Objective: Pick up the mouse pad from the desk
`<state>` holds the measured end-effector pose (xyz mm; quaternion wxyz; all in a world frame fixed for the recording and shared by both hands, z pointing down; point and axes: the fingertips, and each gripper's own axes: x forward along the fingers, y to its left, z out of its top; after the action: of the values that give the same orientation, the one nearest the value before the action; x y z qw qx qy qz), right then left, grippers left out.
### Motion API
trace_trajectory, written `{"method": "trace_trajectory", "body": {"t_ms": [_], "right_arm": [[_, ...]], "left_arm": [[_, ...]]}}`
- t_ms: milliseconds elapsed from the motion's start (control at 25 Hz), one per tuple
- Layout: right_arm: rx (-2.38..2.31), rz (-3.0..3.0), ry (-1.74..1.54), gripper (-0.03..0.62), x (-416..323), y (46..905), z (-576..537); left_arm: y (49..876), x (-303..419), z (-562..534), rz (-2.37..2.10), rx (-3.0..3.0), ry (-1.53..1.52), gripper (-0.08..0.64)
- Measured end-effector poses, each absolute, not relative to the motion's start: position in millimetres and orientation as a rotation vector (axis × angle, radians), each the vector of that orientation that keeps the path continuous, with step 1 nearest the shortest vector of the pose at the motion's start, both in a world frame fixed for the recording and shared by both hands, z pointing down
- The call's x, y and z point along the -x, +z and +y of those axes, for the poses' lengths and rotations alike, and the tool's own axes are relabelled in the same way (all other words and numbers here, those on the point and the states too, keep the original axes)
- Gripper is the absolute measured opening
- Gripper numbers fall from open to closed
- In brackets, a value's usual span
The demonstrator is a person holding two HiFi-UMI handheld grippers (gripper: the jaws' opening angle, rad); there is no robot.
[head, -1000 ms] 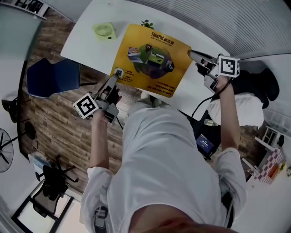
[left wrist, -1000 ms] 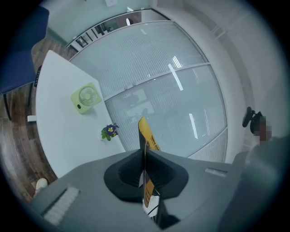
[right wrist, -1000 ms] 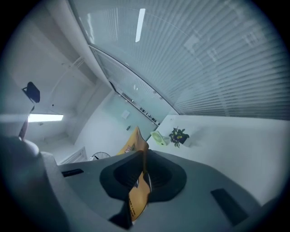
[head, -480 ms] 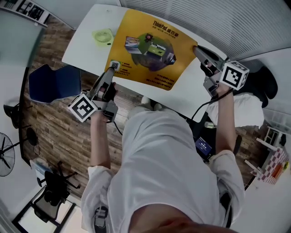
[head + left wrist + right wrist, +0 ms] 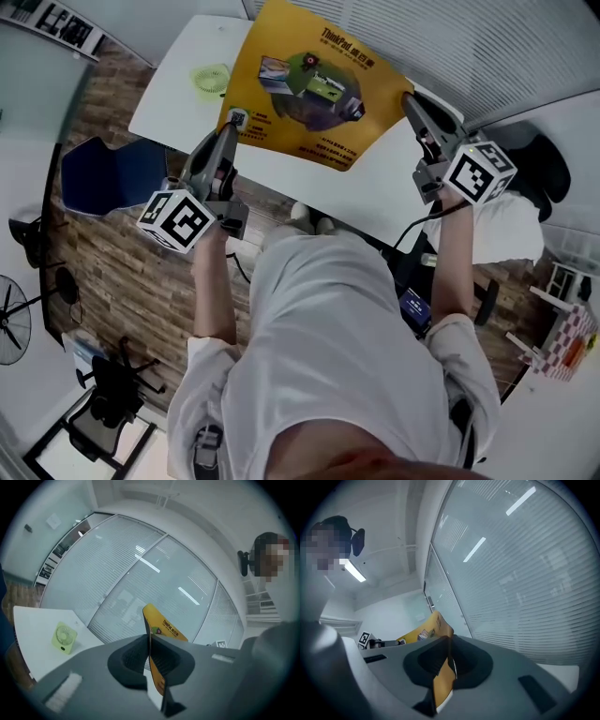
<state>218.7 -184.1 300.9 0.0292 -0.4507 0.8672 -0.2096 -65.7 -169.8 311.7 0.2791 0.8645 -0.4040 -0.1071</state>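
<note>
Left hand-held gripper (image 5: 232,124) and right hand-held gripper (image 5: 411,101), each clamped shut on an opposite side of the mouse pad (image 5: 302,82), had just raised it, tilted, above the surface's (image 5: 380,202) far edge, so the pick-up looked essentially done.

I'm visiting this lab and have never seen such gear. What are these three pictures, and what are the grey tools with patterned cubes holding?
No robot: a person holds a two-jaw gripper in each hand. One picture comes from a camera on the person's head, looking down; the other two from cameras riding on each gripper. The left gripper and right gripper each clamp an edge of the yellow mouse pad, holding it above the white desk, where a small green fan stands.
</note>
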Motion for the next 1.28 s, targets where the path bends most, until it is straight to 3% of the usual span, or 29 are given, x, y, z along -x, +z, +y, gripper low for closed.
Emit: {"method": "trace_trajectory", "body": {"t_ms": [680, 1040, 1280], "right_arm": [[1.769, 2.628, -0.073, 0.028, -216, 267, -163], [1.909, 2.574, 0.266, 0.028, -198, 253, -134], [1.934, 2.553, 0.312, 0.026, -196, 251, -127]], "left_arm": [[284, 46, -163, -1.513, -2.577, 0.005, 0.003], [270, 59, -139, -1.685, -2.624, -0.035, 0.003], [260, 63, -131, -1.785, -2.647, -0.082, 0.002]]}}
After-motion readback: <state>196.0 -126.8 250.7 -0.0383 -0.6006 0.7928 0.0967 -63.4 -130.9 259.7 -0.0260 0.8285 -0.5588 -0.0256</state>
